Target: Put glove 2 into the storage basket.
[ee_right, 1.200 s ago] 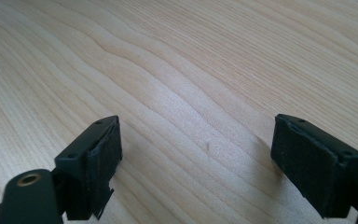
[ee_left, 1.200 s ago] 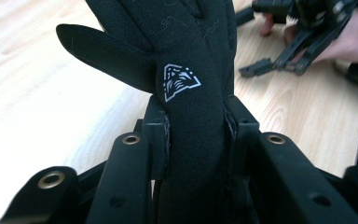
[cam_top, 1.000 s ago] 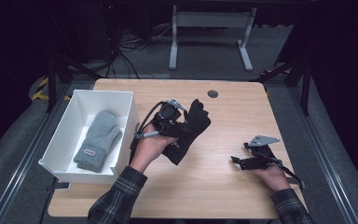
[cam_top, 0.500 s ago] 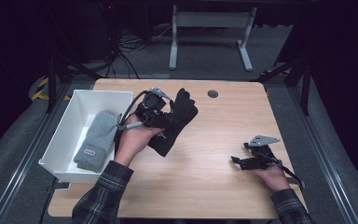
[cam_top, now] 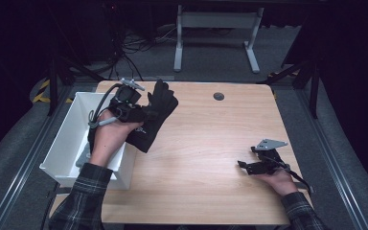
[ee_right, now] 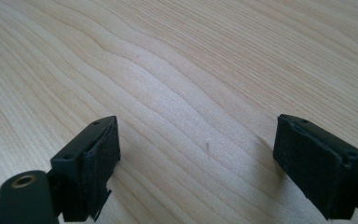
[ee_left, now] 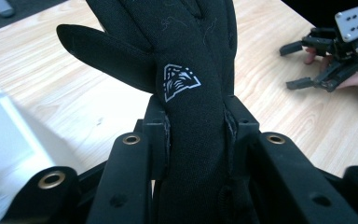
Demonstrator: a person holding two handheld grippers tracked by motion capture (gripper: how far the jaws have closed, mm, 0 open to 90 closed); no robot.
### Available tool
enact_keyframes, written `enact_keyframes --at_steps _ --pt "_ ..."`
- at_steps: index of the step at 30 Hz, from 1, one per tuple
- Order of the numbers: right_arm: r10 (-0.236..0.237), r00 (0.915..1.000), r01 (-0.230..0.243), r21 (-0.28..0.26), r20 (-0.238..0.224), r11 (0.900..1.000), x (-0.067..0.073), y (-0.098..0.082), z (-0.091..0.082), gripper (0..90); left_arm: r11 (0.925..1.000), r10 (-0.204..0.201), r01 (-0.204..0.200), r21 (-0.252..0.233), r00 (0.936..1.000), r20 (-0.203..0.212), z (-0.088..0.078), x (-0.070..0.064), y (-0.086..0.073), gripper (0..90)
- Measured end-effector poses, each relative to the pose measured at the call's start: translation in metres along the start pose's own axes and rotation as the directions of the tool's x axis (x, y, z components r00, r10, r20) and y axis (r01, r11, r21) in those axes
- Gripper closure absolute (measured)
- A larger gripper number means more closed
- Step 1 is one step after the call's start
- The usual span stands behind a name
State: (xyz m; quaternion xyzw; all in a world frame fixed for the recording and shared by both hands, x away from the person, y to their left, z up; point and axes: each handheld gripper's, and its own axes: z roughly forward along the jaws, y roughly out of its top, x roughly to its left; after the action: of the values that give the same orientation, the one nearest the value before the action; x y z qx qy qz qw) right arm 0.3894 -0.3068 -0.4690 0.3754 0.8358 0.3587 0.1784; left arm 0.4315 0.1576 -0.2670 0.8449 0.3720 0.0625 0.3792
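A black glove is clamped between the jaws of the left gripper and held off the table, at the white bin's near edge; the right gripper is rested on the wood, its jaws spread wide with nothing between them.

Left gripper: raised at 10 o'clock in high view, pointing toward 2 o'clock, jaws clamped from both sides on black glove. Left hand wraps gripper body from below; plaid sleeve enters from 7 o'clock. Right gripper: low at 4 o'clock, pointing toward 9 o'clock, jaws spread wide, nothing between. Right hand behind it, forearm entering from 5 o'clock.
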Motion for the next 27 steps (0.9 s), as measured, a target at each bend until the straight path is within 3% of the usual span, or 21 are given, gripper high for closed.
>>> enact_keyframes --at_steps 6,12,18,19,20,22,25,27 --pt "-0.001 1.0000 0.001 0.001 -0.002 1.000 0.000 0.000 0.000 14.8 0.9984 -0.053 0.053 -0.019 0.9977 -0.041 -0.020 0.019 -0.015 68.4" --pt "-0.002 1.0000 0.002 0.002 0.000 1.000 0.000 0.000 0.000 14.6 0.9946 -0.101 0.099 -0.032 0.9912 -0.085 -0.039 0.042 -0.031 68.4" --pt "-0.004 1.0000 0.004 0.001 0.000 1.000 0.000 0.000 0.000 14.5 0.9840 -0.177 0.173 -0.044 0.9758 -0.128 -0.051 0.065 -0.055 68.4" --pt "-0.004 1.0000 0.004 0.001 0.000 1.000 0.000 0.000 0.000 14.5 0.9840 -0.177 0.173 -0.044 0.9758 -0.128 -0.051 0.065 -0.055 68.4" --pt "-0.004 1.0000 0.004 0.001 0.000 1.000 0.000 0.000 0.000 14.5 0.9797 -0.200 0.196 -0.042 0.9691 -0.144 -0.052 0.074 -0.064 68.4" --pt "-0.005 1.0000 0.005 0.001 0.000 1.000 0.000 0.000 0.000 14.6 0.9781 -0.208 0.204 -0.042 0.9661 -0.153 -0.051 0.077 -0.068 68.4" --pt "-0.004 1.0000 0.004 0.001 0.000 1.000 0.000 0.000 0.000 14.5 0.9712 -0.238 0.237 -0.024 0.9548 -0.179 -0.045 0.089 -0.084 68.3" --pt "-0.004 1.0000 0.004 0.001 0.000 1.000 0.000 0.000 0.000 14.5 0.9688 -0.247 0.247 -0.025 0.9512 -0.185 -0.042 0.092 -0.088 68.3"
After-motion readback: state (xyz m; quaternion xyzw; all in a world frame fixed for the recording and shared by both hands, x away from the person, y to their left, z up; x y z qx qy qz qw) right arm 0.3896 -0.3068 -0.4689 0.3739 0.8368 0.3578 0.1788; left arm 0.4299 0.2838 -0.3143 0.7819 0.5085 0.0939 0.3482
